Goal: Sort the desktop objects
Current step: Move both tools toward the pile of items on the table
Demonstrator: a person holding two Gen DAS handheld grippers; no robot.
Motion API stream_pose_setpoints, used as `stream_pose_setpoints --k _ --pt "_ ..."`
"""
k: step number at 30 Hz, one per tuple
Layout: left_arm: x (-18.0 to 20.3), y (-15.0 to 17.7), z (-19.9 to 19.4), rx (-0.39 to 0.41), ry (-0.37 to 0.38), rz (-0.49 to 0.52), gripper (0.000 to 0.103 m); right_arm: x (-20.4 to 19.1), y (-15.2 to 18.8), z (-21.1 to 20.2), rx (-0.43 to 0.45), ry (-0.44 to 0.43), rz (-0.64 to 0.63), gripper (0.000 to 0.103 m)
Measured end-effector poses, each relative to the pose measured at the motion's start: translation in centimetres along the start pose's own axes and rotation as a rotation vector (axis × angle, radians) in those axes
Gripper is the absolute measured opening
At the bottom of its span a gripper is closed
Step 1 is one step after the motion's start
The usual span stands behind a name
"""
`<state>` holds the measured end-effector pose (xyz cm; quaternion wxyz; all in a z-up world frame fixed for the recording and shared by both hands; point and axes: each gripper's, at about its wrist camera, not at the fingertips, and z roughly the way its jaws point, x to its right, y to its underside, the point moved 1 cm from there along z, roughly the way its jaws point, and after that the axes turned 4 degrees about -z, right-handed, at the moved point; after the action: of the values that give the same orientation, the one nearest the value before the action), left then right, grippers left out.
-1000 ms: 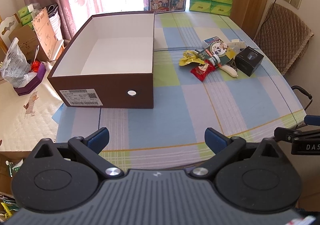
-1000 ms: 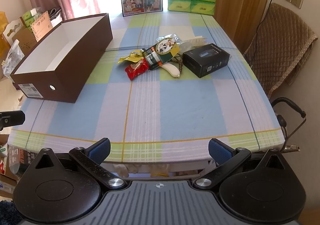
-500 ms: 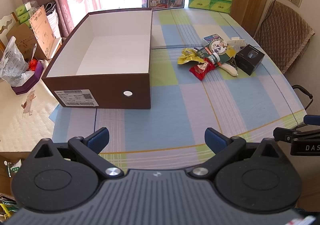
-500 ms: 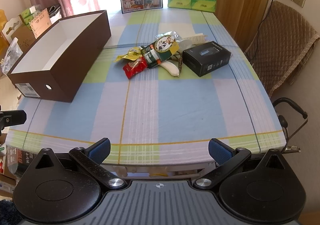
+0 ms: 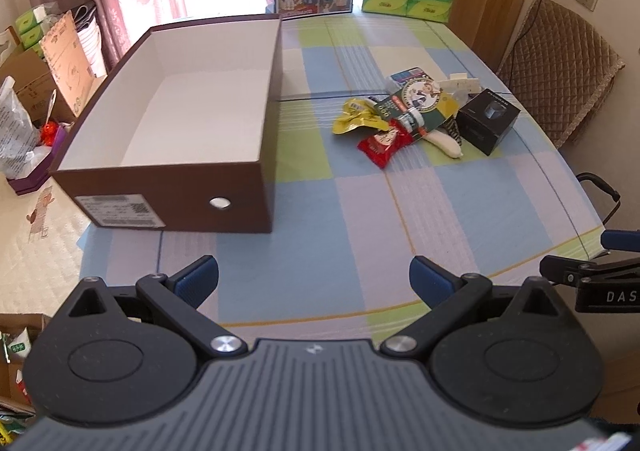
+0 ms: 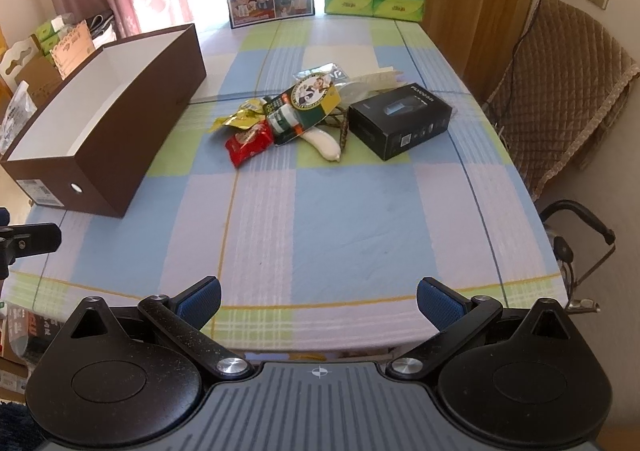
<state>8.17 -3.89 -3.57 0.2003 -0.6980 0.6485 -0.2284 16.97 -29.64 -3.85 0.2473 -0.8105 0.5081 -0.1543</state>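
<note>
1. Left wrist view shows our left gripper (image 5: 314,273) spread wide with nothing between its blue pads, held above the near edge of the checked tablecloth (image 5: 400,211), in front of the brown box (image 5: 176,187).
2. Our right gripper (image 6: 318,297) is likewise wide open and holds nothing; it hangs over the near table edge, well apart from the items.
3. We judge the sorting as not yet begun: the box's white interior is bare as far as both views show.
4. Everything to be sorted lies in one cluster mid-table, to the right of the box and apart from it: a red snack packet (image 6: 249,142), a yellow wrapper (image 6: 237,118), a green packet with a round emblem (image 6: 308,101), a white tube-like item (image 6: 323,142) and a black carton (image 6: 400,121).
5. The green packet overlaps the red packet and the white item, so several pieces touch; some pale packaging behind them is too small for us to name.
6. In our judgement, all the pieces are left to move, and the black carton and the red packet, at the cluster's edges, look easiest to reach first.
</note>
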Motion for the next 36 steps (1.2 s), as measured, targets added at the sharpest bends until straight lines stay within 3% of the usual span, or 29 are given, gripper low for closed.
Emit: stream_pose_setpoints --k 14,24,36 --pt "4.0 -2.9 3.4 -0.012 0.076 0.001 0.101 4.9 -3.0 2.4 0.027 -0.04 0.011 0.101" --pt "7.1 -5.2 6.0 0.011 0.071 0.011 0.099 8.8 -4.5 4.5 0.051 -0.088 -0.012 0.101" --pt "10.6 -6.9 8.9 0.023 0.034 -0.054 0.093 13.9 -6.8 7.0 0.035 -0.158 -0.078 0.101"
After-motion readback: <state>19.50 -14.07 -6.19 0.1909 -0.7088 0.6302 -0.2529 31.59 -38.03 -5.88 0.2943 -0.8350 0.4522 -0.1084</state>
